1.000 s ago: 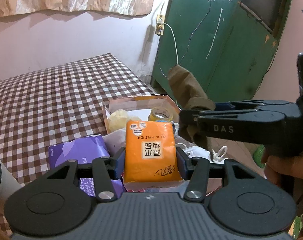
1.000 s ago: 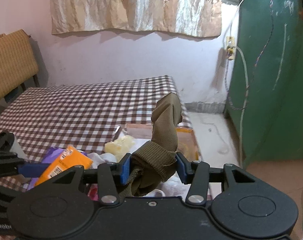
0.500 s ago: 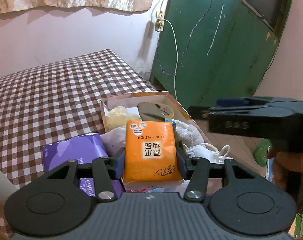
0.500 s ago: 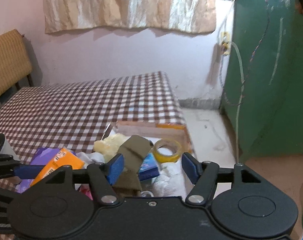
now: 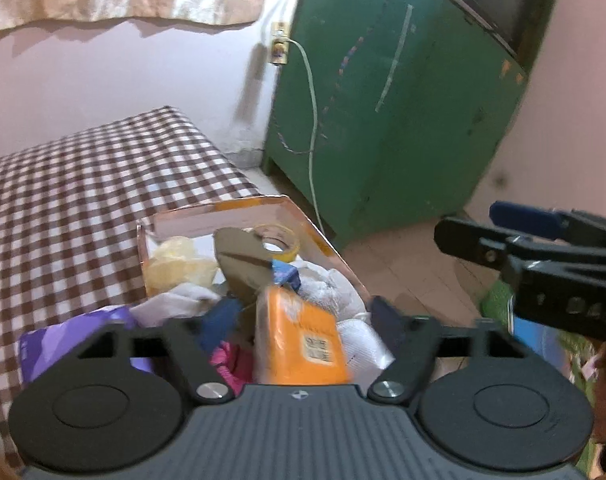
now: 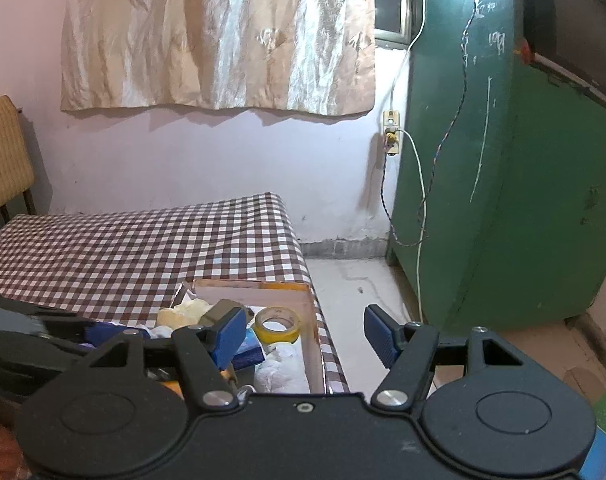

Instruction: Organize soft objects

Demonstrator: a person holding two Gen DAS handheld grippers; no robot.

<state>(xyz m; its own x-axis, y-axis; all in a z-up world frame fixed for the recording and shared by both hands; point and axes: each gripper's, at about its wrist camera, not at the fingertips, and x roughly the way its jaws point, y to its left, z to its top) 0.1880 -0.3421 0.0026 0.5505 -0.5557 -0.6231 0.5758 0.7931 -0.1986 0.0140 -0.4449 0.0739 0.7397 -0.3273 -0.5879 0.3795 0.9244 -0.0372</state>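
Orange tissue pack (image 5: 299,340) now loose between opening left gripper (image 5: 303,316) jaws.

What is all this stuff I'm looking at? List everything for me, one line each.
cardboard box: one, orange-brown, at the bed's near corner, open top
tape roll: one, yellow, inside the box
olive sock: one, lying in the box across the tape roll
orange tissue pack: one, tilted, between the left gripper's spread fingers
purple tissue pack: one, beside the box
white cloths: several, in the box
checked bedcover: one, brown and white
green cabinet: one, against the wall
curtain: one, beige
left gripper: black, blue pads, jaws opening
right gripper: black, blue pads, open, empty
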